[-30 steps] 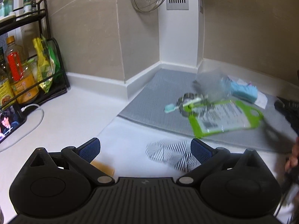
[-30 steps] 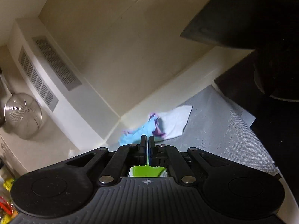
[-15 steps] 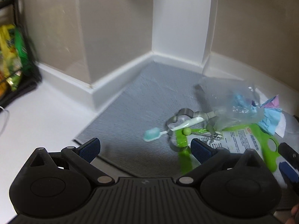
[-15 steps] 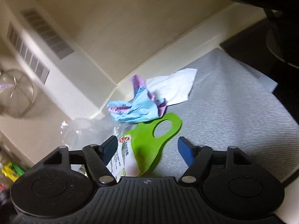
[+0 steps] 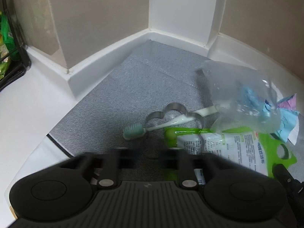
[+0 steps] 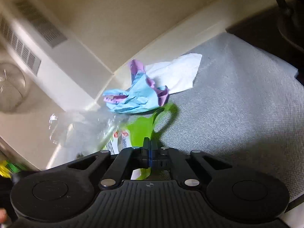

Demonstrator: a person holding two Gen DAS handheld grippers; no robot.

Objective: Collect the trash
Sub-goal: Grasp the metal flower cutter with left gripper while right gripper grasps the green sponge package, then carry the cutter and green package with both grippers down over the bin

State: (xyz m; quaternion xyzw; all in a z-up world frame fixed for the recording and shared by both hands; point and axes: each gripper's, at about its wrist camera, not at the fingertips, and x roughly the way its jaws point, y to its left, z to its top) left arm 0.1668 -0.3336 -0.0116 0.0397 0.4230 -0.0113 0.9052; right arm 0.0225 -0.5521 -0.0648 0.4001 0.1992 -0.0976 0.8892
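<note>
On the far left, a black wire rack [image 5: 13, 57] with green snack bags just sits out of the way on the white counter [image 5: 34, 110]. All the mess is on the grey woven mat [image 5: 133, 87] tucked in the corner. The left gripper [image 5: 146, 155] has just snapped closed and its fingers are a blur; as far as I can see nothing is between them, it's over bare mat short of the pile.

Next over: a mint-headed white toothbrush [image 5: 133, 131] propped across a flower-shaped metal cookie cutter [image 5: 171, 114], probably not trash. Then the crinkly clear plastic bag [image 5: 243, 98], the crumpled blue and purple paper [image 6: 136, 96] and a white tissue [image 6: 176, 76] against the wall.

The right gripper [image 6: 149, 142] has also just clamped down, pinching the bright green plastic cloth package [image 6: 142, 129] by its handle end. Smart spot imo: flat, thin, easy to lift.
</note>
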